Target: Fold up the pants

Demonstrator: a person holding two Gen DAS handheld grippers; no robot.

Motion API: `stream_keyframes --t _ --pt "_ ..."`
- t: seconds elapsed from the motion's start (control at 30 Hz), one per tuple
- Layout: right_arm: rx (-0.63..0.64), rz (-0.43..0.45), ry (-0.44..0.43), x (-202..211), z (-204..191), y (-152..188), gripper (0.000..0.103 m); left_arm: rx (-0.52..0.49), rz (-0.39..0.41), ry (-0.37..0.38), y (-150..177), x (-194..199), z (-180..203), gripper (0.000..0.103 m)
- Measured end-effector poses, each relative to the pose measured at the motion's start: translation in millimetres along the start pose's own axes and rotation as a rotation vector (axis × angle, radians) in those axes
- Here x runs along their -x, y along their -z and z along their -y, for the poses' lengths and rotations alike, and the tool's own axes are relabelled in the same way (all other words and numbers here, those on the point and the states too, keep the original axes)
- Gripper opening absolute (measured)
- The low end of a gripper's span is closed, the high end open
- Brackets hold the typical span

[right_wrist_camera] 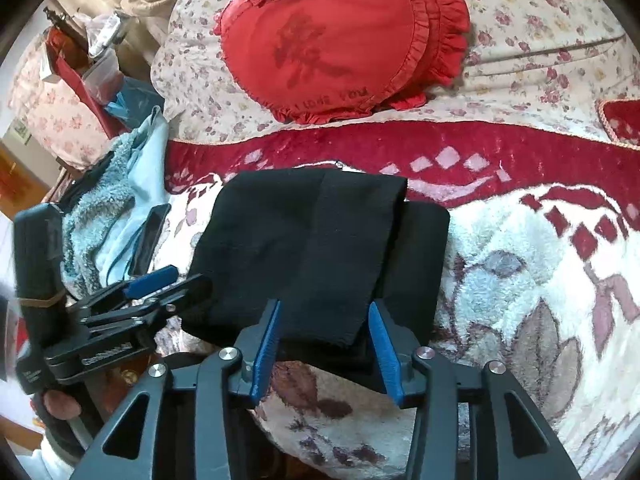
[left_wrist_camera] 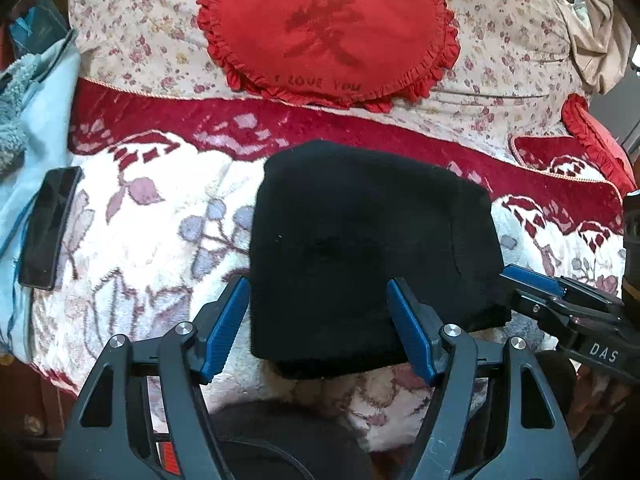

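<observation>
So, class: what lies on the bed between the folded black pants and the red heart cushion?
Only bedding: the red-and-white blanket, then the floral quilt under the heart cushion. Nothing else sits behind the pants in either wrist view.

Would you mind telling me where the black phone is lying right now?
The black phone lies at the left of the left wrist view, on the floral blanket at the edge of the light blue cloth, left of the folded black pants.
</observation>
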State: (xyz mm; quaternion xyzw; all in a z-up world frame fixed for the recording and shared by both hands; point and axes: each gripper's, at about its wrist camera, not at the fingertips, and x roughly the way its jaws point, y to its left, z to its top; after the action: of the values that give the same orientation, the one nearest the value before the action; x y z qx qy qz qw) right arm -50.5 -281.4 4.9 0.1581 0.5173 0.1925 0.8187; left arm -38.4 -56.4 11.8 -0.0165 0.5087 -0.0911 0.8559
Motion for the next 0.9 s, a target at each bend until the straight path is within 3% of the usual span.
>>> stream_keyframes --t 0.37,0.6,0.73,0.9 --pt "-0.035 0.032 0.055 8.2 9.7 -3.6 0.045 0.029 0.01 -0.013 -2.4 4.2 -17.2 0.071" --pt "-0.141 0.004 0.064 -4.7 48.9 -12.1 0.051 0.15 -0.018 0.077 -11.3 -12.6 -54.3 0.072" --pt "-0.22 -0.019 -0.019 -20.3 66.7 -17.7 0.059 0.18 -0.062 0.107 -16.0 -32.9 -60.7 0.072" --pt "-0.3 -0.018 -0.12 -34.9 72.5 -24.2 0.06 0.155 -0.075 0.127 -22.9 -46.0 -50.1 0.072"
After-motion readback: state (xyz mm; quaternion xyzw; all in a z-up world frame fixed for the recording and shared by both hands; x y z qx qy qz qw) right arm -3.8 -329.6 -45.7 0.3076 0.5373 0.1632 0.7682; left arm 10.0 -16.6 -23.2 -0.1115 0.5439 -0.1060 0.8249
